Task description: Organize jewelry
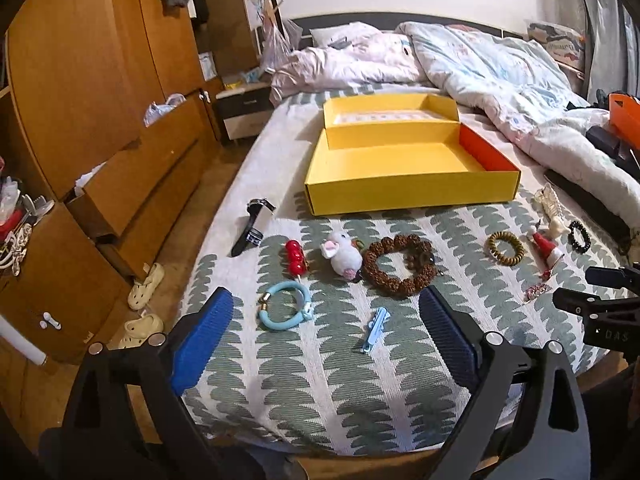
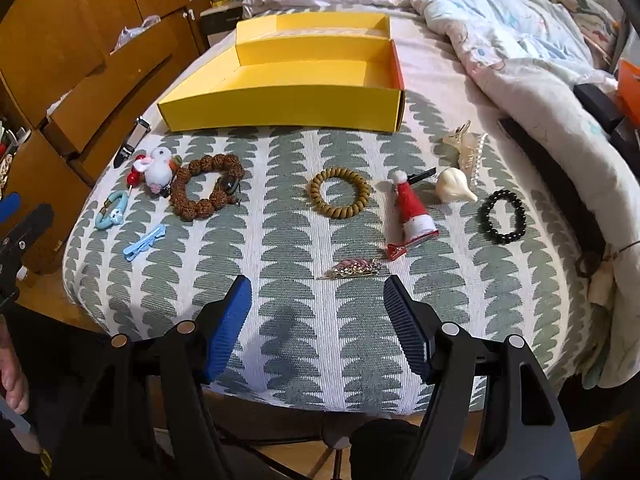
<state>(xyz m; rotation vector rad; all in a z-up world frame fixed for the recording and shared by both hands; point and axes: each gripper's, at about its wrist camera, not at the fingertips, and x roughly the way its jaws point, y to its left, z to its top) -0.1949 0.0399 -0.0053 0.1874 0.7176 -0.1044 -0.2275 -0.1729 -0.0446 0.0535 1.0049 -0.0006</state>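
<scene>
Both grippers are hovering over the foot of the bed, neither one gripping anything. The left gripper is standing with its blue pads spread wide, nothing between them but patterned bedspread; just beyond its tips are lying a light blue bracelet and a light blue hair clip. The right gripper is sitting with its jaws apart too, empty, and a small pink and gold brooch is lying just ahead of its fingertips.

The jewelry is all sitting out on the bedspread, none of it in the yellow box, which is lying open further up the bed with its lid folded back. Along the row I am seeing a black watch near the left edge, red beads, a white plush mouse, a big brown bead bracelet, a tan coil bracelet, a red Santa-hat clip, a cream shell-shaped piece, a clear claw clip and a black bead bracelet far right. A crumpled duvet is heaped on the right.
</scene>
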